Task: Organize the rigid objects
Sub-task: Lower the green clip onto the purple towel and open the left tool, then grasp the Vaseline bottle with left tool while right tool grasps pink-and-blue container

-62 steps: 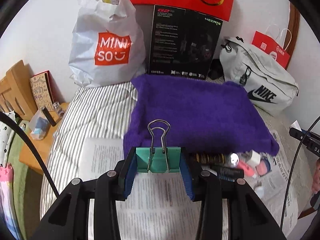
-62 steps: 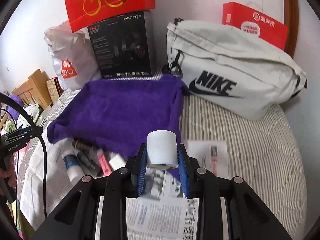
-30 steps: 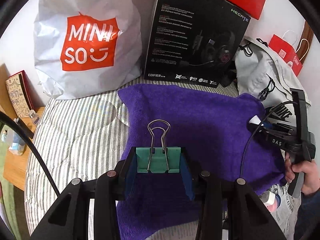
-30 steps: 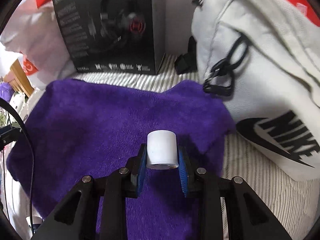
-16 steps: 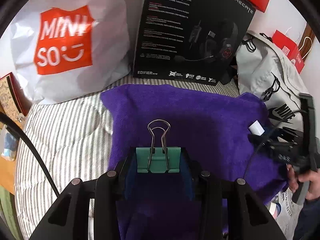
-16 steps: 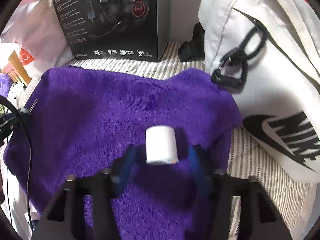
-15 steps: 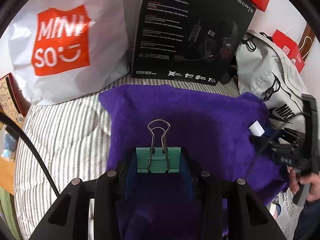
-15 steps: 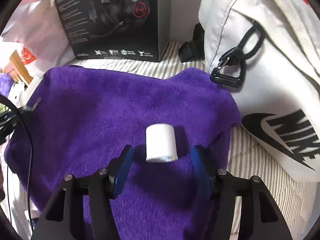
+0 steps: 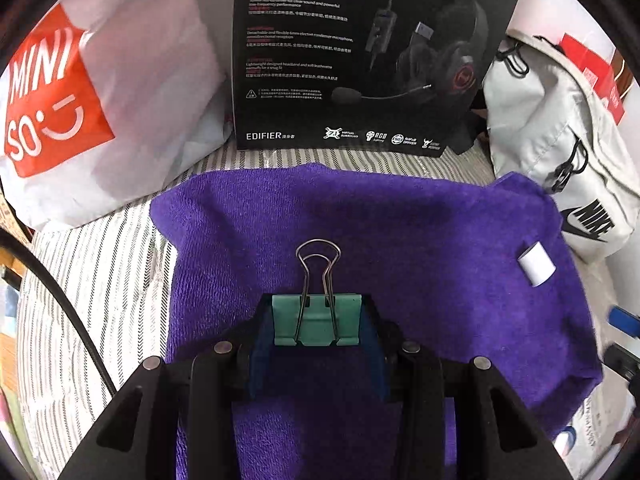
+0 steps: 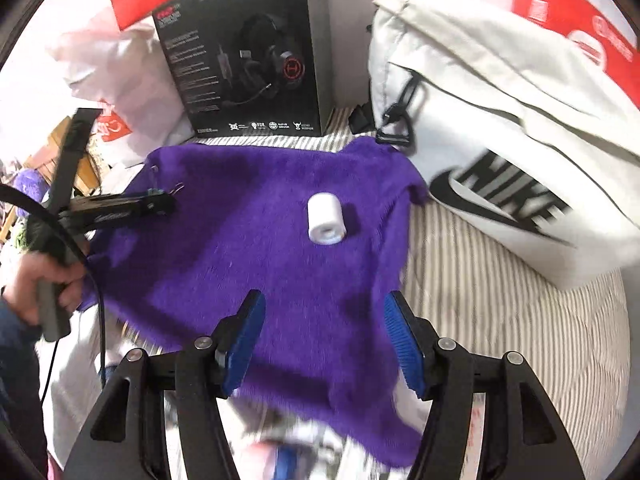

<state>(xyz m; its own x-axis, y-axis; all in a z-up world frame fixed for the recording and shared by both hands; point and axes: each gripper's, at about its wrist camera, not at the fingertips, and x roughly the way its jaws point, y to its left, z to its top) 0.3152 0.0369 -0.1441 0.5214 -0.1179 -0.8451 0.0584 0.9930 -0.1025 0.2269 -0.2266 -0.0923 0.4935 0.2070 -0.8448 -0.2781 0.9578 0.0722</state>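
White roll (image 10: 326,219) lies released behind emptied right gripper (image 10: 324,344); left gripper (image 9: 318,320) still grasps clip (image 9: 318,320).

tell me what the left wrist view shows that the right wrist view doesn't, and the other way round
Only the left wrist view shows the green metal binder clip face-on, clamped in the left gripper, and the orange logo on the white plastic shopping bag in full.

Only the right wrist view shows the open, empty right gripper and the person's hand on the other gripper's handle.

Both show the small white cylindrical roll lying on the purple fleece towel, the black headset box and the pale grey fabric bag.
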